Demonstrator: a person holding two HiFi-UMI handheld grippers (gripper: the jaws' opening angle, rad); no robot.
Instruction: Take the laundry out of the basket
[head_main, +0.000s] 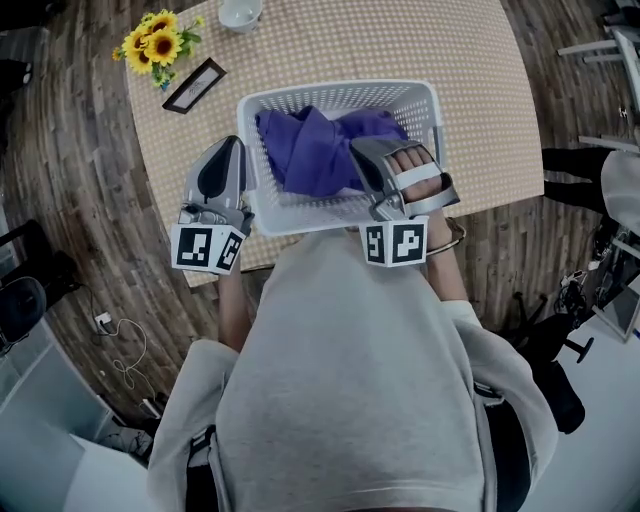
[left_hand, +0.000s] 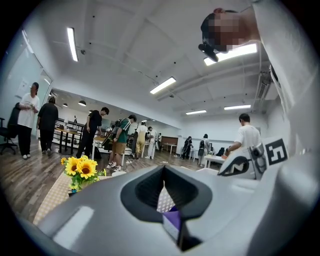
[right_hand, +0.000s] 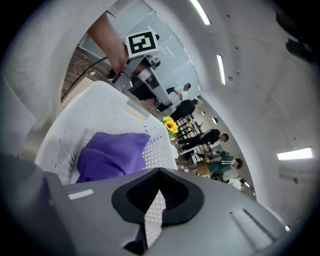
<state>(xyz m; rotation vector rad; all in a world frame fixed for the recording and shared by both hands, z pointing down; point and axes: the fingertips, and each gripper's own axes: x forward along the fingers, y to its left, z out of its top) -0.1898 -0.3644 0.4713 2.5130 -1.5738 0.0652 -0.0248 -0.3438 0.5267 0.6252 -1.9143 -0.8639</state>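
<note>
Evidently nothing had come out yet: the purple laundry (head_main: 315, 150) lay bunched inside the white basket (head_main: 340, 94), with the left gripper (head_main: 228, 148) just outside it and the right gripper (head_main: 366, 152) over its near corner, both closed and empty.

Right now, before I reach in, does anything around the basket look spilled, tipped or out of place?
Nothing stands out. The white basket sits upright on the table, the purple laundry heaped inside it; the sunflowers stand upright too.
</note>
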